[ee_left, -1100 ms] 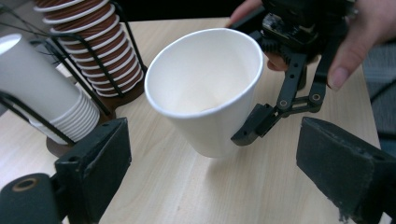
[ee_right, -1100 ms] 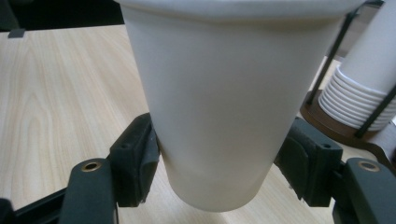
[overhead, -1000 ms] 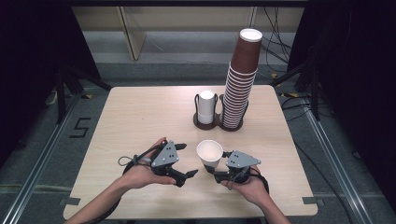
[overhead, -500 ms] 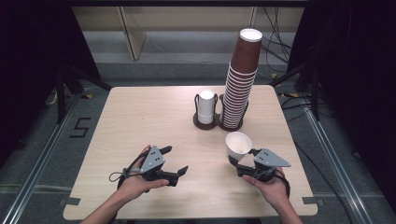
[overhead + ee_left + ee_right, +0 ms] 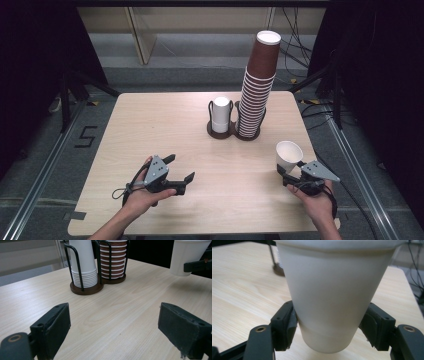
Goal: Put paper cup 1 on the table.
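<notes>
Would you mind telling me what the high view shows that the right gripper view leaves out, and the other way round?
The high view alone takes in the tall stack of brown cups, the short stack of white cups beside it in the dark holder, and the left gripper, jaws open above the table. The right gripper view alone shows up close both pads pressing the lower wall of the white cup. Both show that cup, upright and mouth up, held in the right gripper over the wooden table.
</notes>
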`<state>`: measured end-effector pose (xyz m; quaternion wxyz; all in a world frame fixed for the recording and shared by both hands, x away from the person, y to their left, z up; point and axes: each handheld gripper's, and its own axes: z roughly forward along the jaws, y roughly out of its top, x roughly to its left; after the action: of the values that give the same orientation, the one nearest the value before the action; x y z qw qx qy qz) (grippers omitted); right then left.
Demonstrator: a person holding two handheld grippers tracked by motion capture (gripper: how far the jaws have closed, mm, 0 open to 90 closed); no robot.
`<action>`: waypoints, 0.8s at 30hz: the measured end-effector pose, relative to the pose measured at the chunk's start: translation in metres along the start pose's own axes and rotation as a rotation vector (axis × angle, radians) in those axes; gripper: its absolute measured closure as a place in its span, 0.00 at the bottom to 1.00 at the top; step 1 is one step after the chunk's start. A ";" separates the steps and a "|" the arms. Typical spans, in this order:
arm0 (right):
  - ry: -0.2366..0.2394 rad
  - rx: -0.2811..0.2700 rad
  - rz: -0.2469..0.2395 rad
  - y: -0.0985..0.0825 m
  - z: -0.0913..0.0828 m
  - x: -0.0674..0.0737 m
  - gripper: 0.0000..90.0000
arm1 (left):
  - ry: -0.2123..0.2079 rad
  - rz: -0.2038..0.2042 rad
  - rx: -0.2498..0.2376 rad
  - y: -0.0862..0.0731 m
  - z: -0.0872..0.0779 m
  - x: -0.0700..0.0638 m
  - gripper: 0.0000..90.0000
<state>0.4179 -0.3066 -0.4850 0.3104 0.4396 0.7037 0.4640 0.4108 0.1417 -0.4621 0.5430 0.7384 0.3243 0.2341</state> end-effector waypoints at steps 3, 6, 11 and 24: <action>-0.035 0.057 0.044 -0.003 -0.001 -0.006 0.38 | 0.000 0.002 0.008 -0.001 0.001 0.000 0.12; -0.057 0.090 0.054 -0.006 0.001 -0.011 0.38 | 0.000 0.001 0.007 -0.002 0.002 0.001 0.12; -0.101 0.130 0.023 -0.007 0.001 -0.015 0.38 | 0.000 0.001 0.011 -0.002 0.003 0.000 0.12; -0.122 0.189 0.021 -0.010 0.005 -0.017 0.37 | -0.011 0.004 0.023 -0.005 0.005 -0.002 0.12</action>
<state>0.4256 -0.3217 -0.4951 0.3052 0.5016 0.7194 0.3711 0.4115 0.1382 -0.4681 0.5357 0.7465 0.3226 0.2273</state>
